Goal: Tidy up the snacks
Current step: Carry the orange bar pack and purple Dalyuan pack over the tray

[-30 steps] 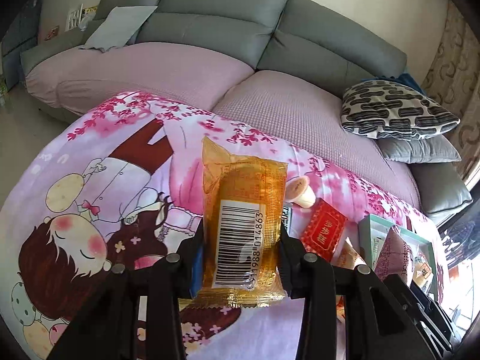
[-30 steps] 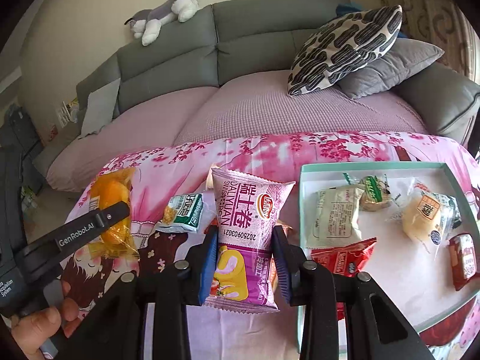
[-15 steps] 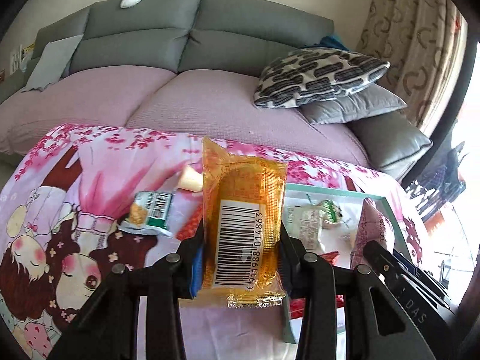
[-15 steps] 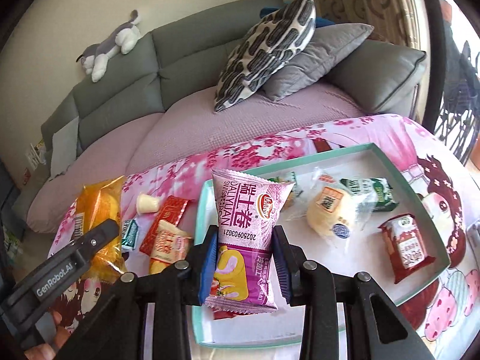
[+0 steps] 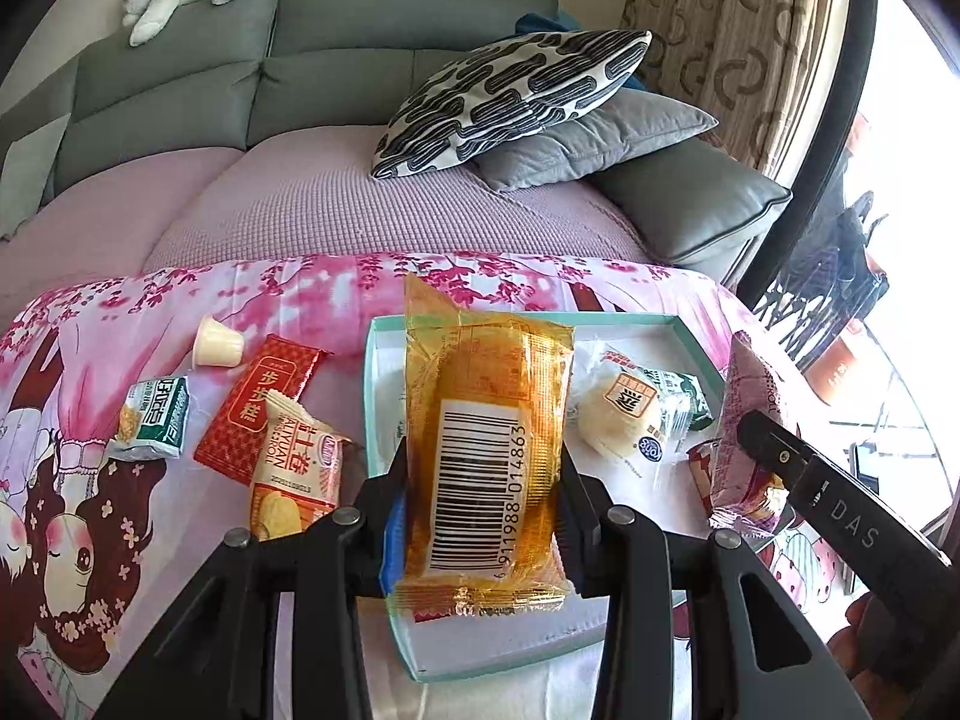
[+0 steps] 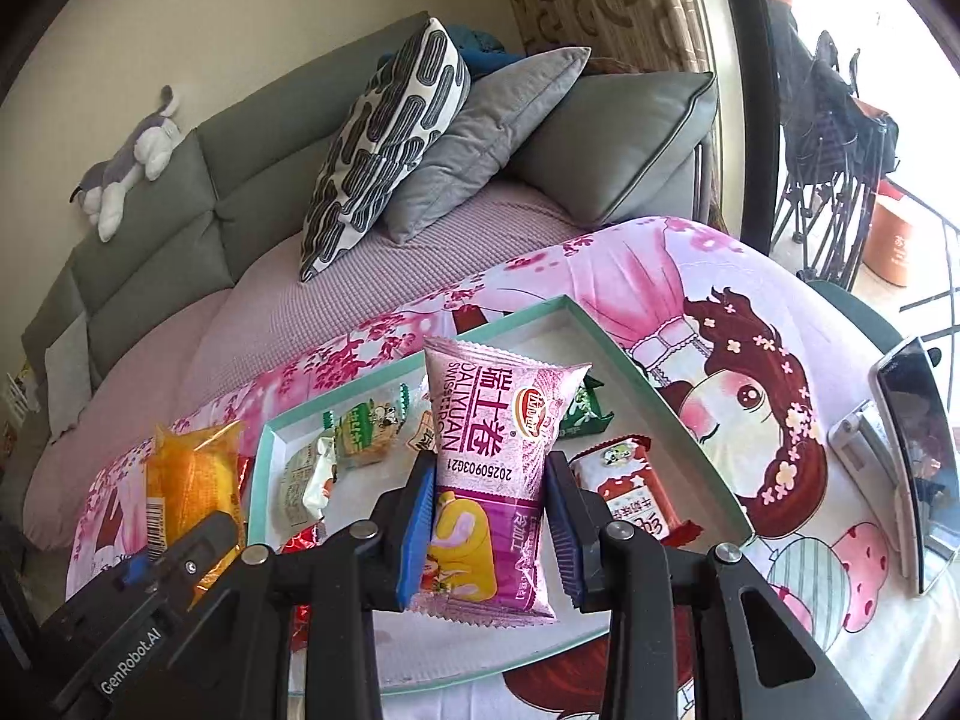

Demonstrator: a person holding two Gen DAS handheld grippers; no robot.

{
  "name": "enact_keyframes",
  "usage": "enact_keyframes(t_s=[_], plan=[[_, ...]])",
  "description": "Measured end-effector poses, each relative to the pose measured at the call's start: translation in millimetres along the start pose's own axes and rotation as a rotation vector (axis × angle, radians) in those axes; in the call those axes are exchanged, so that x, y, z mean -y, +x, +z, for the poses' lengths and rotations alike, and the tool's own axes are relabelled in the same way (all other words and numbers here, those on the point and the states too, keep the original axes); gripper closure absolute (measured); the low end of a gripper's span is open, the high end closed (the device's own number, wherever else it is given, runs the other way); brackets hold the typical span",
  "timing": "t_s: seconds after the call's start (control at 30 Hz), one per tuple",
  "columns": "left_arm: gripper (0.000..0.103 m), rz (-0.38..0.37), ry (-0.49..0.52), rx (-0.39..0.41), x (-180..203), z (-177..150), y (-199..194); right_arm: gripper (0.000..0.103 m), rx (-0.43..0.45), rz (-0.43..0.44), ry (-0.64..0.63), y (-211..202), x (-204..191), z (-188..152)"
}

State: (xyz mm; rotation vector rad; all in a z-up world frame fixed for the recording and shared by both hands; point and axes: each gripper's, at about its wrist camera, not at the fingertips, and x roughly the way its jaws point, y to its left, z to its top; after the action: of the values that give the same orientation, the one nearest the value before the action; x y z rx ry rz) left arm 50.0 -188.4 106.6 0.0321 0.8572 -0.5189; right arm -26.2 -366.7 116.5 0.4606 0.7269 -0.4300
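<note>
Currently, in the left wrist view, the left gripper (image 5: 483, 492) is gripping an orange pack (image 5: 486, 450), jaws clenched on its sides, and is holding it above the near-left part of the tray (image 5: 384, 546). The step in hand appears to be delivery into the tray. The next move likely calls for lowering the pack over bare tray floor, clear of the bun (image 5: 618, 420), before releasing. Three packs and a small cup (image 5: 215, 343) are lying loose on the cloth (image 5: 120, 516) left of the tray, not yet sorted. The right gripper's purple pack (image 5: 744, 420) is showing at the right edge.

Likewise, in the right wrist view, the right gripper (image 6: 489, 516) is clamping the purple pack (image 6: 498, 468) over the tray (image 6: 678, 408) middle. Placement probably calls for a gap between the red pack (image 6: 630, 486) and the snacks at the tray's left. The cloth (image 6: 750, 312) is covering a table; a phone (image 6: 918, 456) is lying at its right. A sofa (image 6: 156, 240) with cushions is standing behind, with a curtain and bright window to the right.
</note>
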Motion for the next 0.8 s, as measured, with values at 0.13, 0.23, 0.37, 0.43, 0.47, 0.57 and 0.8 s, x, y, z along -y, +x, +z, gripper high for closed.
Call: enact_keyframes(t_s=[0.13, 0.23, 0.37, 0.43, 0.47, 0.57, 0.8], plan=[[0.061, -0.009, 0.022, -0.011, 15, -4, 3, 0.065, -0.001, 0.003, 0.001, -2, 8, 0], [0.061, -0.015, 0.037, -0.015, 24, -7, 4, 0.065, -0.003, -0.001, -0.001, -1, 12, 1], [0.061, -0.013, 0.045, -0.033, 32, -11, 10, 0.065, -0.012, -0.010, -0.006, 2, 17, 1], [0.061, -0.010, 0.048, -0.043, 34, -12, 13, 0.065, -0.021, -0.022, -0.020, 5, 17, 0], [0.061, -0.009, 0.050, -0.049, 36, -13, 15, 0.065, -0.027, -0.026, -0.027, 7, 17, -1], [0.061, -0.009, 0.054, -0.057, 39, -14, 18, 0.065, -0.046, -0.022, -0.044, 13, 15, -3], [0.061, 0.004, 0.057, -0.065, 41, -13, 24, 0.065, -0.076, -0.024, -0.059, 22, 15, -6]])
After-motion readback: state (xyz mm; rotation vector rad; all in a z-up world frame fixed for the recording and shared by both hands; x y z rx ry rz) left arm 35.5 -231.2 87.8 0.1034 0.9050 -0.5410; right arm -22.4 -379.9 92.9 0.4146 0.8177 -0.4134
